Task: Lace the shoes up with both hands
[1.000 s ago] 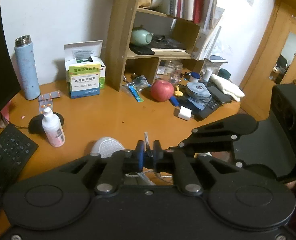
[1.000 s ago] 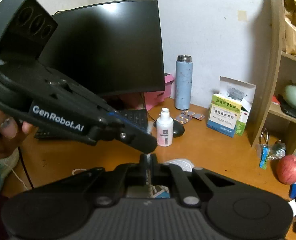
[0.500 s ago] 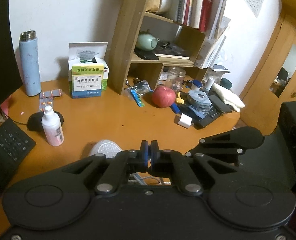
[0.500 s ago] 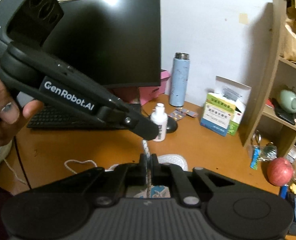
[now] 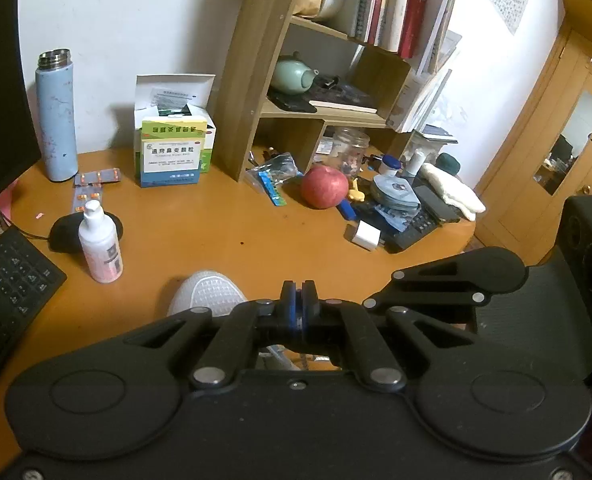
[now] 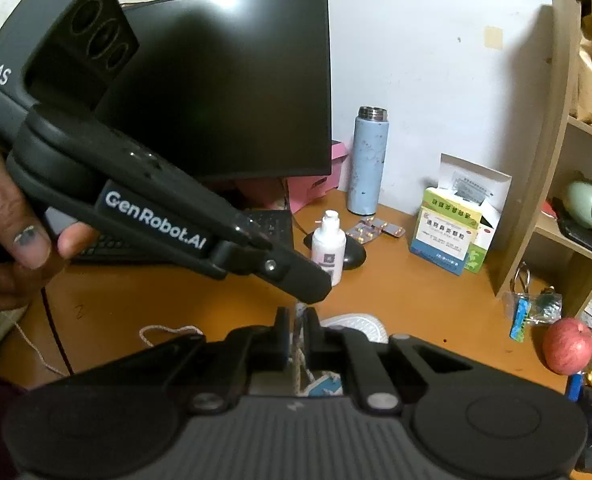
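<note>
Left gripper (image 5: 298, 292) clenched, probably on nothing. Right gripper (image 6: 297, 322) pinching lace (image 6: 298, 354) above white shoe (image 6: 356, 325) on desk (image 5: 231, 224).

White shoe (image 5: 207, 290) with a dotted mesh toe sits on the orange-brown bench (image 5: 223, 232). Red apple (image 5: 323, 187), pale blue speckled flask (image 5: 56, 116), black monitor (image 6: 231, 80), both tools black.

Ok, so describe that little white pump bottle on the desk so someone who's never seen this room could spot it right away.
Start at the dark monitor and drop to the orange desk before it. Beside the keyboard, just in front of the black mouse, stands the white pump bottle. It is the only upright white container there, shorter than the blue flask.
</note>
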Available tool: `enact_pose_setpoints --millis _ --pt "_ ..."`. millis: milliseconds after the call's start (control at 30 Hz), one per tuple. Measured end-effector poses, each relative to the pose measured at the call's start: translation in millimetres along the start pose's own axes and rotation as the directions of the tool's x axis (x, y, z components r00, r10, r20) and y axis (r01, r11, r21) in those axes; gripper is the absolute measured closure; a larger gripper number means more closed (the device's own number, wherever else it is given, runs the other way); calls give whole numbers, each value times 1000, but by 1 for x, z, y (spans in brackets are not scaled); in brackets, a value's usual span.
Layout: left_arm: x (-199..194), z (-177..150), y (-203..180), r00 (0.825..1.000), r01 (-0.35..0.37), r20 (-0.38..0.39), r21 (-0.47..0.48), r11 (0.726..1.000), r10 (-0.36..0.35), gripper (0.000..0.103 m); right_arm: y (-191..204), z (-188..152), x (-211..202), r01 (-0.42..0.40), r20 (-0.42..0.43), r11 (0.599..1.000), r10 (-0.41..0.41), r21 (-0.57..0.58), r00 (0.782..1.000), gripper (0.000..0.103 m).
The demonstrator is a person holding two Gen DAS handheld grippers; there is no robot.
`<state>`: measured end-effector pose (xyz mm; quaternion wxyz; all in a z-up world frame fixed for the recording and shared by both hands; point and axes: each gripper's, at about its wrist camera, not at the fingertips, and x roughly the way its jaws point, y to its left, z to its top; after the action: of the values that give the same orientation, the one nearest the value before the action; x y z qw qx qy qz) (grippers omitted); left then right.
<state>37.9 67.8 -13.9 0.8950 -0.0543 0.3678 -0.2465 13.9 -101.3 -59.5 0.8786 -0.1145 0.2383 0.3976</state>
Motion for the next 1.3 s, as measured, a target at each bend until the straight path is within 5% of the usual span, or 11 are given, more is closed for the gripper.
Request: enact_pose_setpoints --millis 300,467,633,700,767,1067,1300 --pt "-3 -5 8 1000 -14 -8 -29 999 13 100 -4 0 5 -32 -14 999 32 26 999 100" --pt "-13 -10 23 998 -69 -7 -68 995 69 99 3 0 10 -18 -46 999 16 -40 999 100" --pt "-15 -23 26 990 -130 -61 2 991 130 98 12 -5 21 -13 -116 989 -4 -147 993 100" --pt "-12 -29 24 985 -142 -89 39 989 145 81 14 -7 26 -19 -142 987 -4 -161 990 100" --pt "-9 -34 21 982 -149 -109 71 986 156 75 15 -8 30 -23 -160 986 -4 -164 987 100" --pt "8 -54 10 971 -140 -157 232 963 179 75 24 -12 53 -41 -243 986 0 -165 970 100" --pt "22 -61 14 967 -145 -170 255 956 192 91 28 -18 61 -13 -283 990 -28 -142 959 100"
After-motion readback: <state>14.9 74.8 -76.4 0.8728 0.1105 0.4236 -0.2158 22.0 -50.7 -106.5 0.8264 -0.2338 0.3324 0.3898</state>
